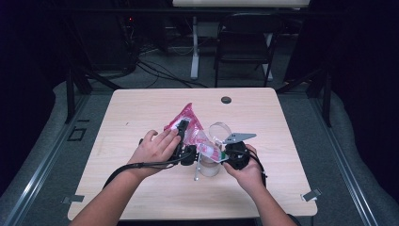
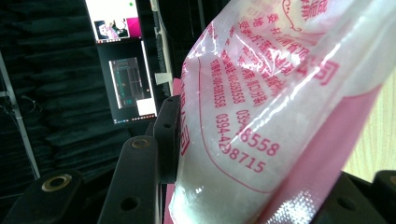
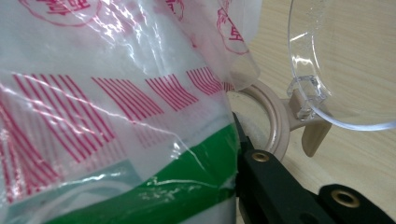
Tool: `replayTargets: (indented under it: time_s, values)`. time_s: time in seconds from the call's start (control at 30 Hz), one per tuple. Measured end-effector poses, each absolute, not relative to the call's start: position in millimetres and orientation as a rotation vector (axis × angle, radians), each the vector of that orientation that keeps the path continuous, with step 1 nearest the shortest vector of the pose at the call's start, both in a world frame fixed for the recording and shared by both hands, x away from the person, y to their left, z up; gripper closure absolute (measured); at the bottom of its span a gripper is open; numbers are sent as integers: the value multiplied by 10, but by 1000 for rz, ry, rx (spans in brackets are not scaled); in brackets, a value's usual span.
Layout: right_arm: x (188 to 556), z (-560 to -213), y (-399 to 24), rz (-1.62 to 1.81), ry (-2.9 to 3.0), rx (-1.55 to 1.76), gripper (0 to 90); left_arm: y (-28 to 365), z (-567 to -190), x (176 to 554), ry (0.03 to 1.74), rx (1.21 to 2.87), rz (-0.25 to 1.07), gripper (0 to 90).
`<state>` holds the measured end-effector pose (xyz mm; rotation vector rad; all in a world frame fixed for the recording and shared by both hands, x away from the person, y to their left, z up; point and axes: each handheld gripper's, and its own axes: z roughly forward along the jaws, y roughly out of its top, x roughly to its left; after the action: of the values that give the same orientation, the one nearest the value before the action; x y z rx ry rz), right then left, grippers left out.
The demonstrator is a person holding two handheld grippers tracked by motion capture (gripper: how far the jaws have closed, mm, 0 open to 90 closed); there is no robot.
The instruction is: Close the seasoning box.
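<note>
the bag hangs tilted over the open jar at mid-table. the left gripper pinches its upper part, the right gripper its lower corner, both sets of jaws pressed on plastic.

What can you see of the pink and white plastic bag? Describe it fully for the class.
The bag is thin, glossy, crinkled plastic, clear in parts, printed with pink characters, digits and stripes plus a green band, with white contents showing through. It is held tilted above the table, its lower end at the open clear jar. The left gripper clamps one part, the right gripper is shut on its lower end.
</note>
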<state>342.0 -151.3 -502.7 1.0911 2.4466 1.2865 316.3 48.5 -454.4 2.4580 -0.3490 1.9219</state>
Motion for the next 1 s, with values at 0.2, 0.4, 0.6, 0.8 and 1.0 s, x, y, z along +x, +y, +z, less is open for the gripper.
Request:
replayTargets:
  time_s: [0.2,0.4,0.6,0.8,1.0]
  values:
    - [3416,-5023,-1516,1292,2443,1084,900,495,-4556,3172,-336,2460,1917,621]
    - [3410,-5017,-1518,1289,2438,1082,900,508,-4568,3174,-326,2462,1906,620]
    - [3406,-5015,-1520,1291,2426,1091,900,507,-4568,3180,-320,2461,1898,618]
    - [3407,-5007,-1535,1289,2428,1089,900,506,-4575,3187,-322,2465,1896,614]
    - [3408,-5009,-1531,1288,2429,1086,900,510,-4567,3193,-313,2478,1878,616]
